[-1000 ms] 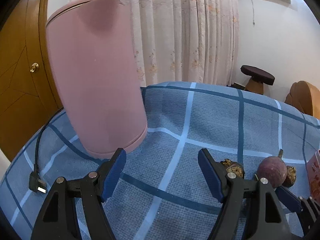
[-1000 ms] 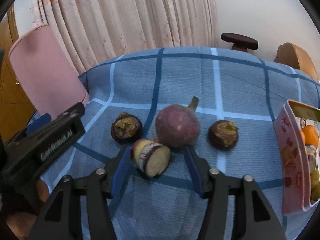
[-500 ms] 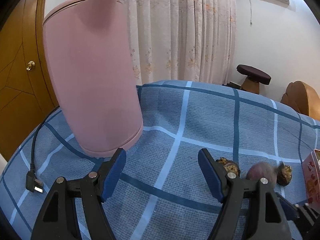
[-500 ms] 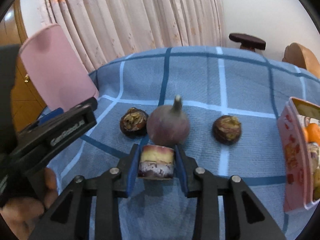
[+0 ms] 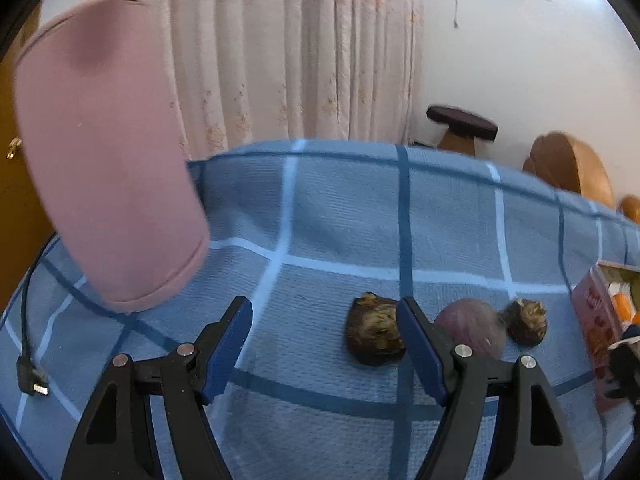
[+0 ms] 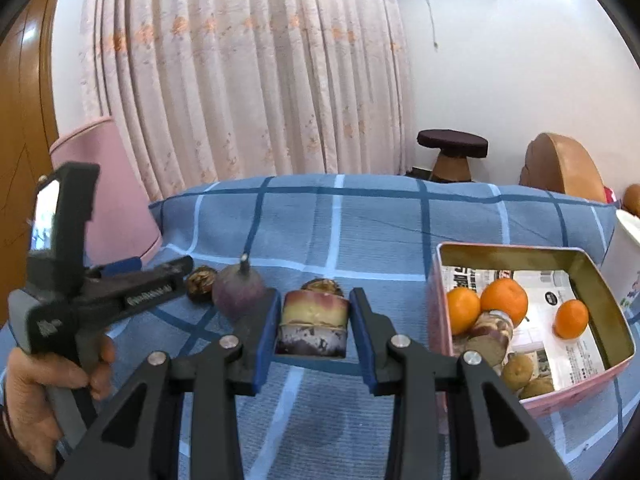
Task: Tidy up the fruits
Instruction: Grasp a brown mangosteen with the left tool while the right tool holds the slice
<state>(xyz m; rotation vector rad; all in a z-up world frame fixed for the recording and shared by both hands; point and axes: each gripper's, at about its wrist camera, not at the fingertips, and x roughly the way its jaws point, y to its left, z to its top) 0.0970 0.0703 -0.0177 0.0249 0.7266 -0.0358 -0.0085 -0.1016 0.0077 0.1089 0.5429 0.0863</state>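
Gripping a short cut piece of sugarcane [image 6: 312,328] between its blue pads, the right gripper [image 6: 313,330] is holding it just above the blue checked cloth [image 6: 360,236], beside the pink tin box [image 6: 580,390]. Only the right wrist view is showing inside this rectangular metal box: three smooth round oranges [image 6: 503,299], another cane piece [image 6: 490,332] and two or three small brown fruits [image 6: 518,368] lying on printed paper. It is also showing the person's left hand [image 6: 28,392] clutching the other tool's handle. Only the left wrist view is showing the black cable plug [image 5: 32,380] on the cloth. There the left gripper [image 5: 324,344] is standing spread wide, grasping nothing, with two rough dark mangosteen shells [image 5: 374,334] and one smooth purple round fruit [image 5: 472,328] lying just beyond its right finger. A tall pink cylinder [image 5: 108,168] is standing at the left
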